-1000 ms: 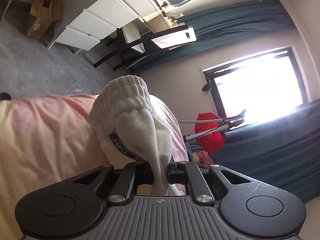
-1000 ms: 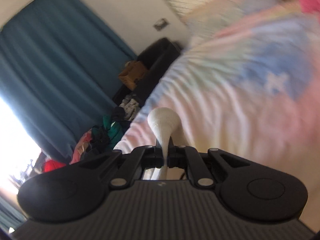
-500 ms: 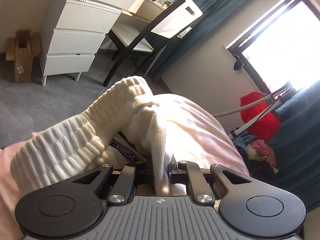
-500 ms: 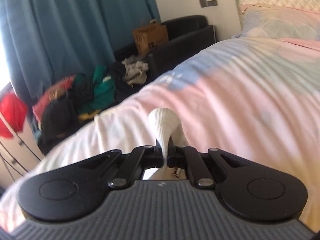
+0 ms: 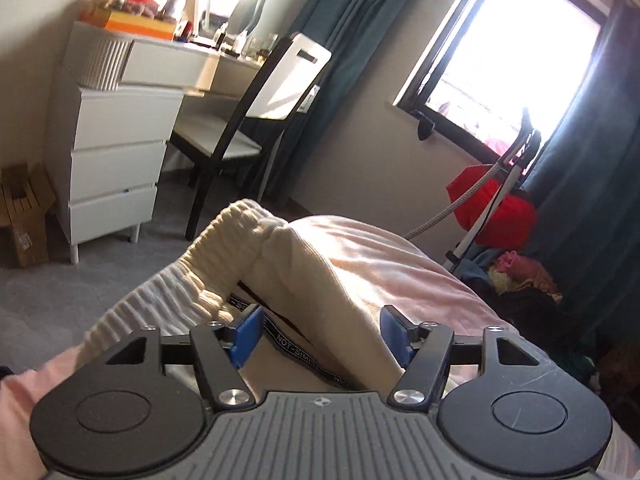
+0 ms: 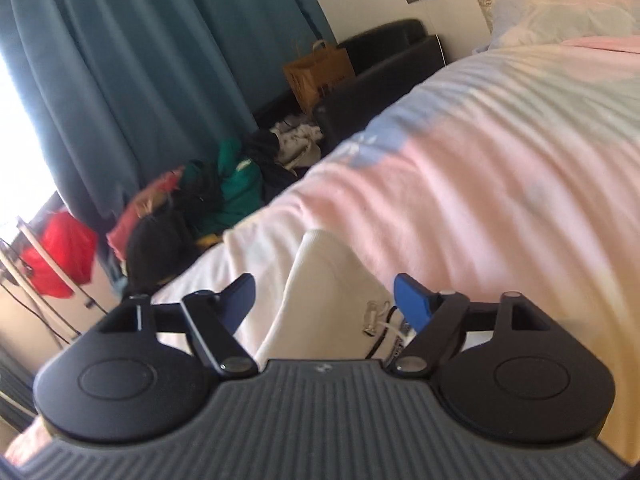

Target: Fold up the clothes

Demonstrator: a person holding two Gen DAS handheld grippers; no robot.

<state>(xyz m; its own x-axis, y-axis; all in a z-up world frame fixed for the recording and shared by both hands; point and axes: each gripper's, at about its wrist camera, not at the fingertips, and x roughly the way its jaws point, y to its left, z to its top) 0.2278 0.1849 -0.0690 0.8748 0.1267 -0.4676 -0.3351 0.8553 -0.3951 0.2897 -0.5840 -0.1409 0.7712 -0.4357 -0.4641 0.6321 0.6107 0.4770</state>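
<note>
The cream garment's (image 5: 304,280) black neck tape (image 5: 298,346) reads "NOT-SIMPL"

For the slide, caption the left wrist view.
Left gripper fingers just opened over a cream ribbed-waistband garment lying on the pink bedspread.

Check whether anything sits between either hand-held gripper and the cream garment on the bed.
Nothing visible does. The cream garment lies directly between the open blue pads of the left hand-held gripper and the right hand-held gripper.

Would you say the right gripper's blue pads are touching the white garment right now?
Apart. In the right wrist view the right gripper, whose jaws have just been opening, stands wide, and bedcover shows between each pad and the white garment.
</note>
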